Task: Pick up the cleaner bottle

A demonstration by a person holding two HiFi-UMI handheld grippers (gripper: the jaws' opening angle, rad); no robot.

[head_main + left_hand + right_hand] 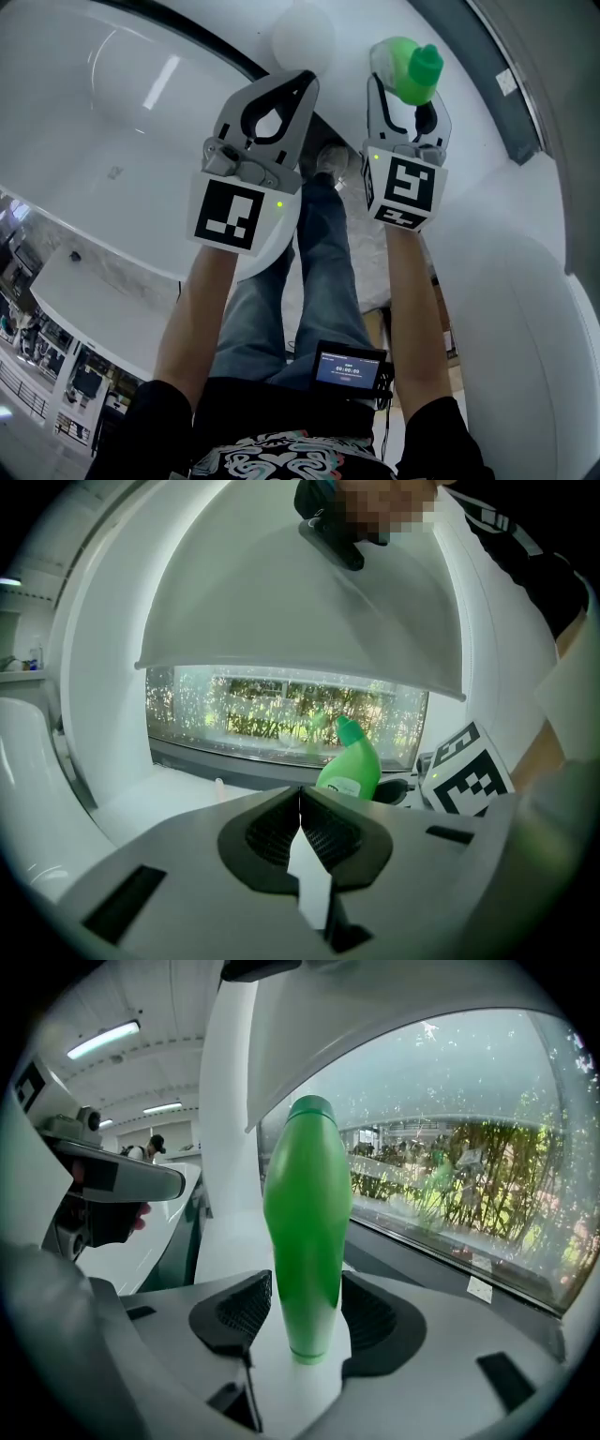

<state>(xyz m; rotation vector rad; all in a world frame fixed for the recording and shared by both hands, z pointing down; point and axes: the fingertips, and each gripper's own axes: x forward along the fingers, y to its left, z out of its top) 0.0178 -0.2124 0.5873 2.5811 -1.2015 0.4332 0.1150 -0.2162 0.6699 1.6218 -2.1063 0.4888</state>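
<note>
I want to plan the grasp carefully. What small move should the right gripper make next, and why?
Probably close the right gripper: the green cleaner bottle stands upright between its open jaws, not yet gripped.

The head view looks steeply down from above the person's forearms (202,309) onto the white ledge (487,206). Each gripper view rides low and close behind its jaws, facing the glass window (281,710); all three share the green plastic cleaner bottle (410,70)

Bright daylight, soft shadows, fisheye bending at edges, dark vignette corners
</note>
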